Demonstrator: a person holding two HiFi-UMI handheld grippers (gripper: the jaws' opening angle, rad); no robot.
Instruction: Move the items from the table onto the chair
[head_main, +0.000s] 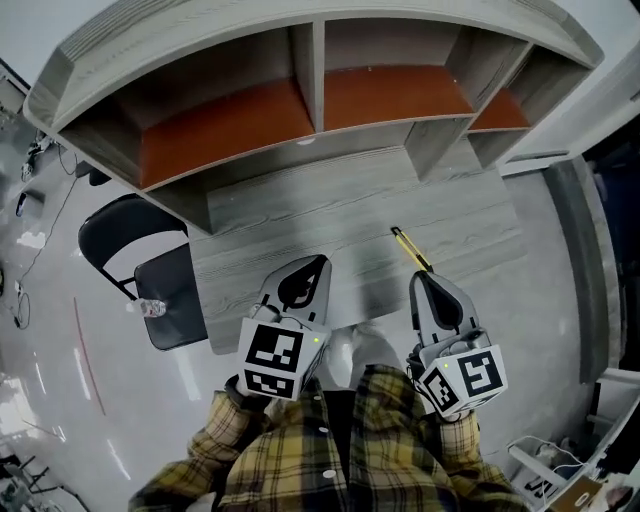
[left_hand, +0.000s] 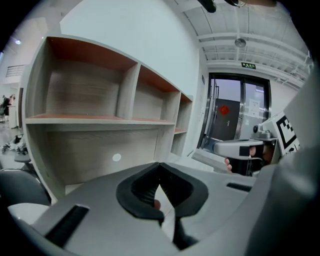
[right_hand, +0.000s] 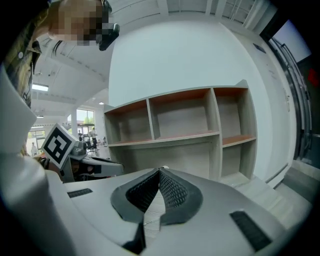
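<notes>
You're looking steeply down at a grey wood-grain table (head_main: 300, 215) w/ a shelf unit (head_main: 318, 70) standing along its far edge; the shelf boards are reddish-brown on top.

Your L gripper (head_main: 319, 264) is over the table's near edge, jaws clenched tip to tip, gripping nothing. Your R gripper (head_main: 419, 282) is beside it to the right, also clamped tight and empty. Both point toward the shelves, and each gripper's own view shows the black pads meeting at a point w/ the shelf unit beyond.

A thin yellow-and-black tool (head_main: 410, 248) lies on the table at a slant, just ahead of the R gripper's tips; can't tell if they touch.

A black chair (head_main: 172, 300) stands at the table's left end. A small clear item (head_main: 151, 308) sits on the seat's left edge; too small to tell what it is.

Your yellow plaid sleeves (head_main: 290, 455) fill the bottom of the head view.
</notes>
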